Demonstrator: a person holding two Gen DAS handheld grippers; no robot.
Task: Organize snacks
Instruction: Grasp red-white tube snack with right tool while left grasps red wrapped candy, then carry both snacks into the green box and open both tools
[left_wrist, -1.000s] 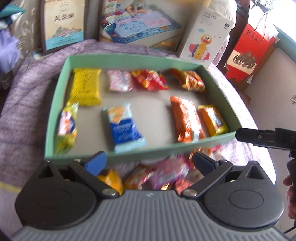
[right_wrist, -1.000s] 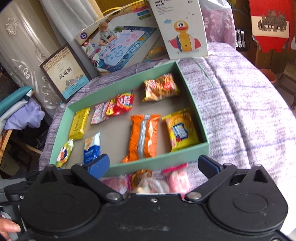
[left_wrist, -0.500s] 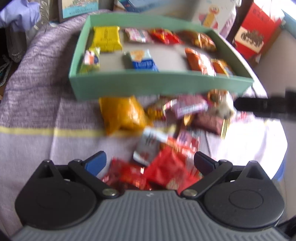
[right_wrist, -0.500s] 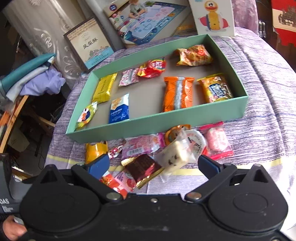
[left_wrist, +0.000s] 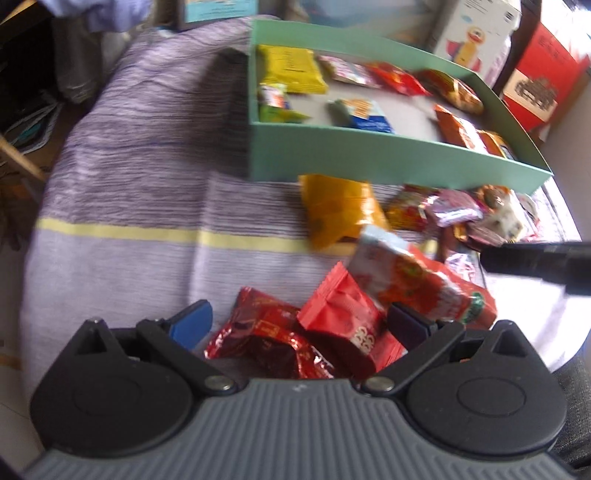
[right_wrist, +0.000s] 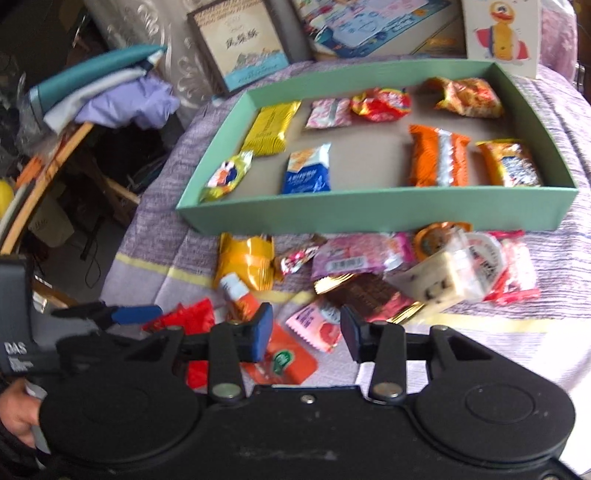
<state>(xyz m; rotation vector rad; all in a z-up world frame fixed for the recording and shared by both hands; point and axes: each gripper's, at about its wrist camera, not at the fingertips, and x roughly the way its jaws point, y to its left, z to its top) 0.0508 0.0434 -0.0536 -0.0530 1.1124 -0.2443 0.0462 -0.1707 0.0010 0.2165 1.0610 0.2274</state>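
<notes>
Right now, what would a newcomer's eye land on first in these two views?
The mint-green tray on the purple cloth, with snacks laid apart in rows inside it. Next, the jumbled pile of loose wrappers in front of its near wall, and the right hand-held gripper closing above a pink packet.

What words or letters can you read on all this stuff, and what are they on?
"DAS": white letters on the left gripper, on its body at the left edge of the right wrist view; the smaller lines under it are too blurred to read.
Framed picture: large dark characters, too blurred to read.
White duck box: no text shows in the right wrist view; its top print is unreadable in the left.
Snack packets, in the green tray and loose: all print too small or blurred.
</notes>
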